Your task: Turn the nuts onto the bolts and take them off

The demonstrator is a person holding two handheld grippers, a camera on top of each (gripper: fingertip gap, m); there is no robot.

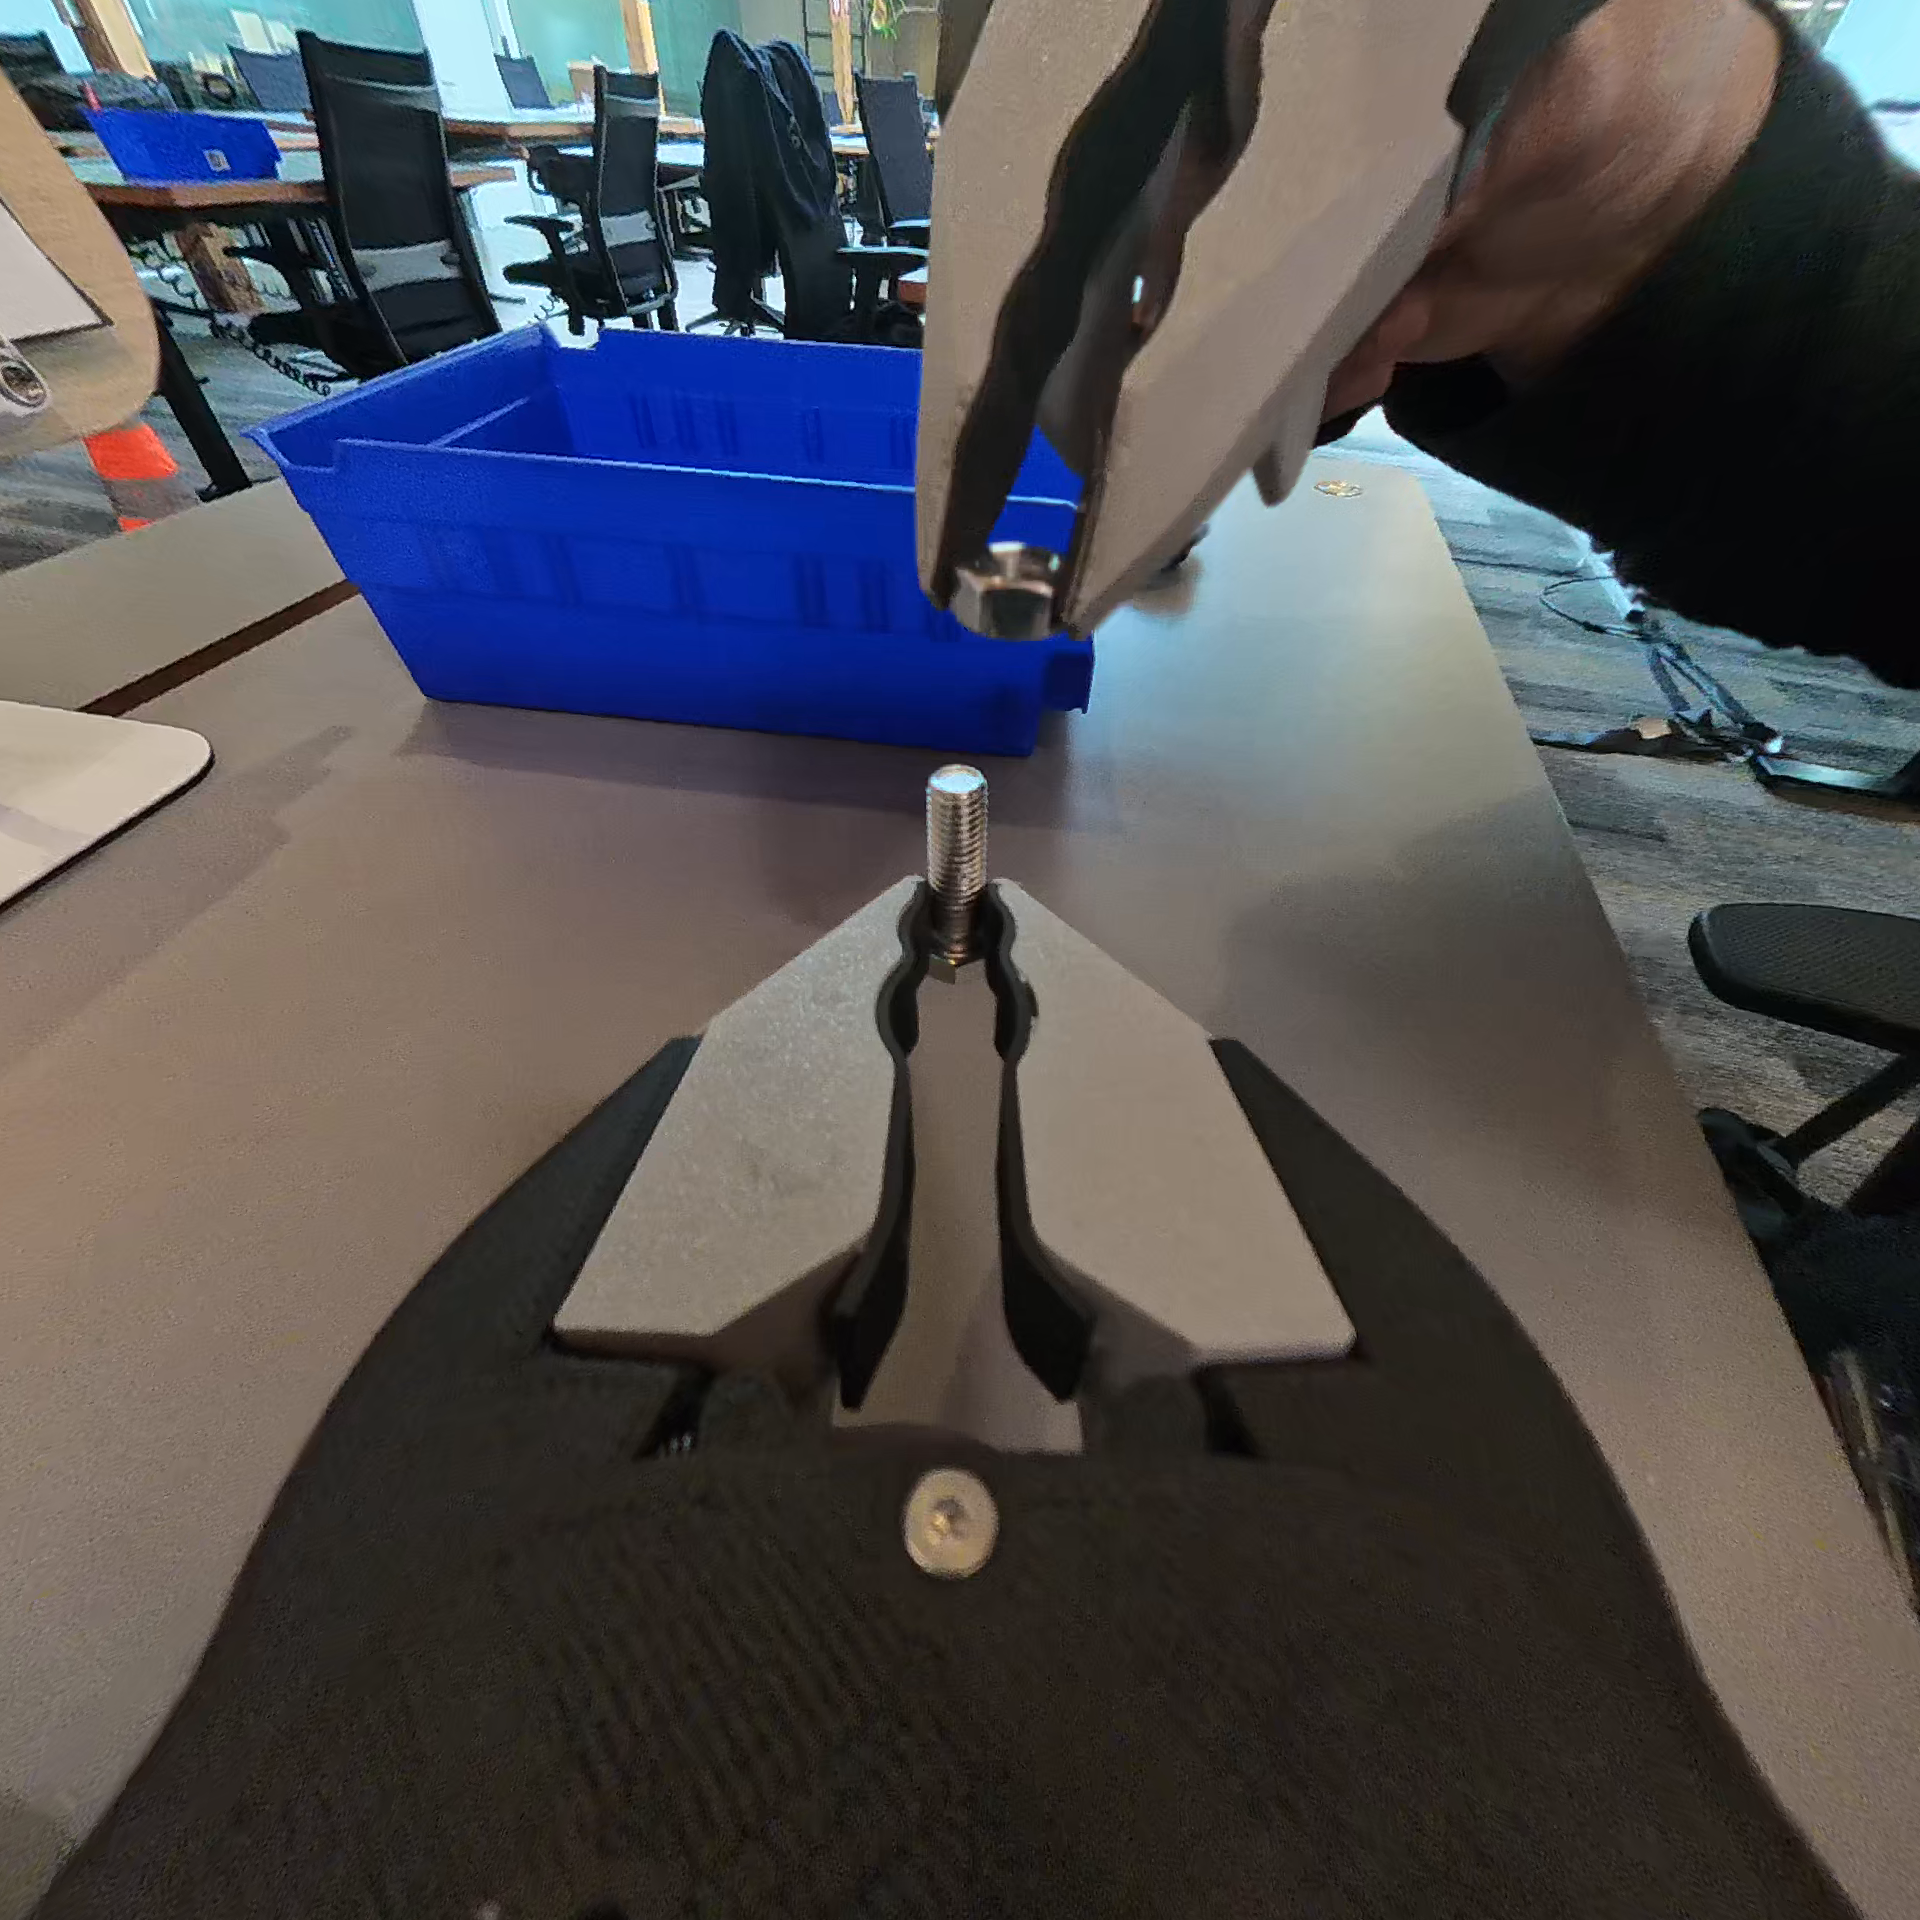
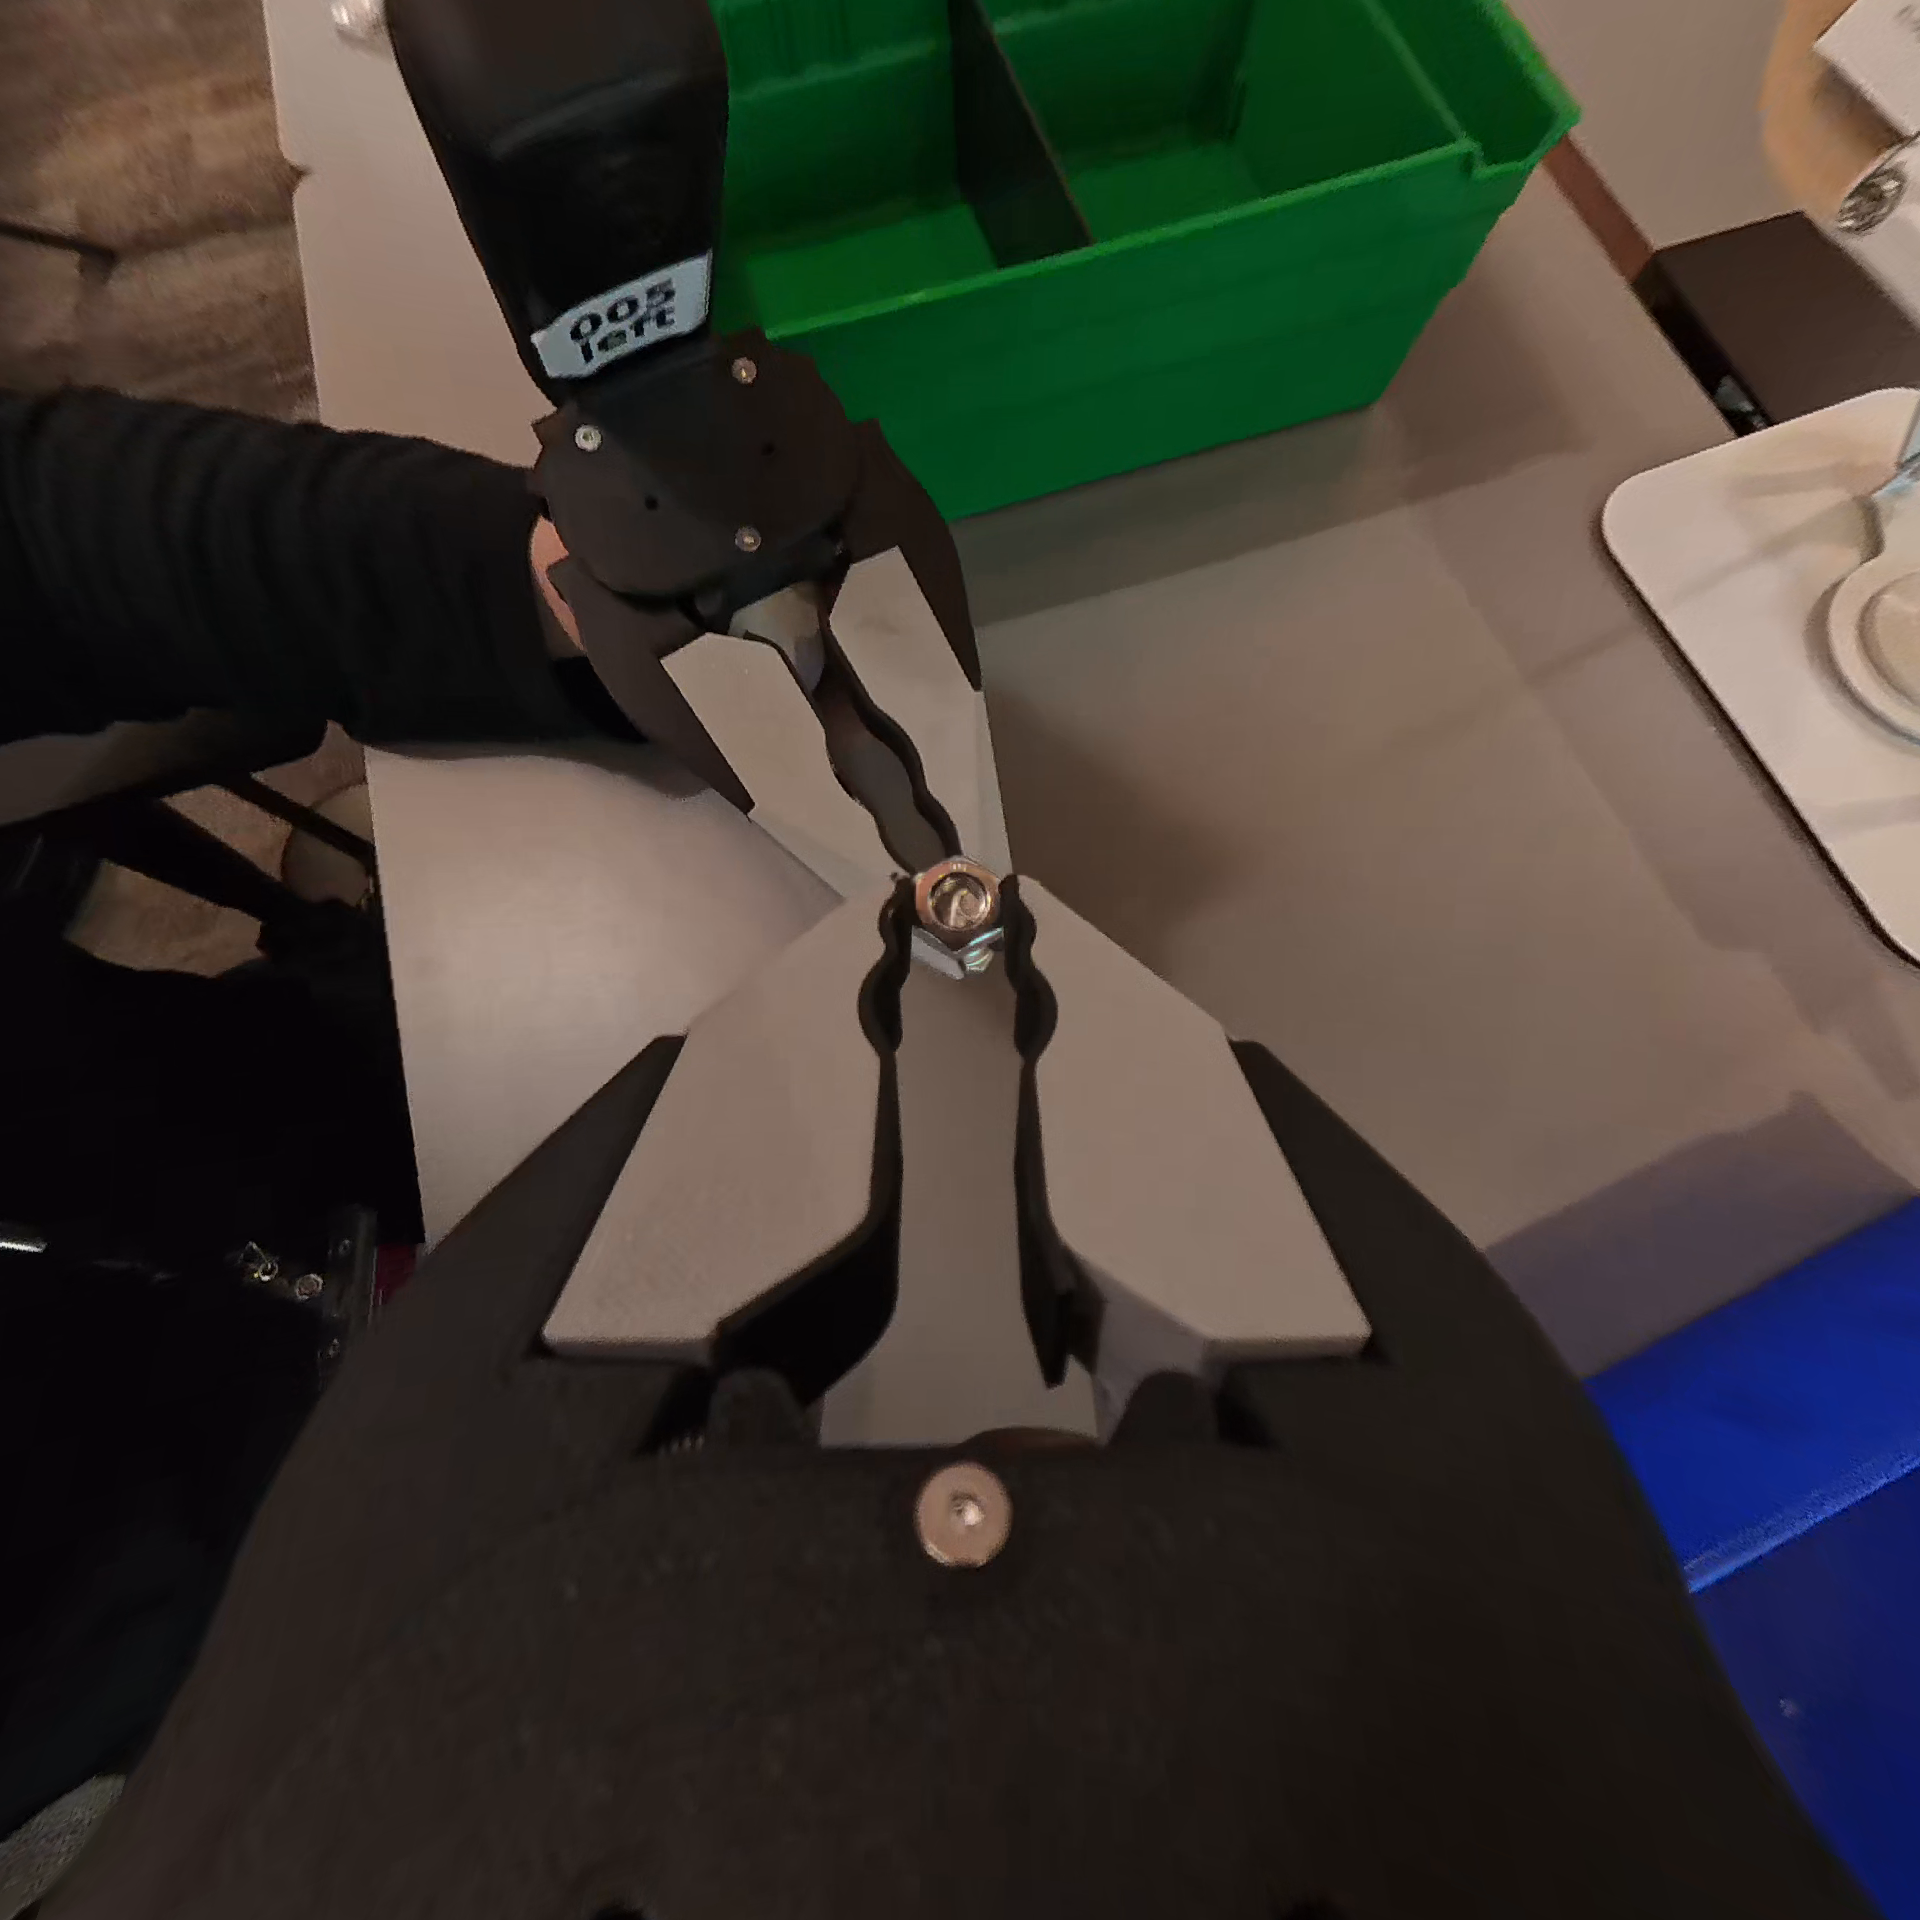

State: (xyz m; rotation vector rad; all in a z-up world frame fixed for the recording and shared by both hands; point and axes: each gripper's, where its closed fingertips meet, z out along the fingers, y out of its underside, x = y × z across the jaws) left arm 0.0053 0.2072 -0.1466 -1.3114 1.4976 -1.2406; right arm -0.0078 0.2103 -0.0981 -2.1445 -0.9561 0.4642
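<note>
My left gripper [image 1: 956, 914] pinched the bolt [image 1: 957, 831] low, upright over the table [image 1: 520, 987]; my right gripper [image 1: 1006, 597] clamped the nut [image 1: 1003, 601] by its flats, above it (slick, rigid steel). Alignment looked close, probably.

You are working in an open-plan office. Beyond the blue bin [image 1: 665, 540] on your grey table [image 1: 520, 935], rows of black mesh office chairs [image 1: 395, 229] stand at long wooden desks [image 1: 208, 187], one chair draped with a dark jacket [image 1: 764, 177]. Behind them runs what looks like a glass partition [image 1: 312, 26], though it is blurred. Carpet [image 1: 1714, 831] covers the floor right of the bin.
</note>
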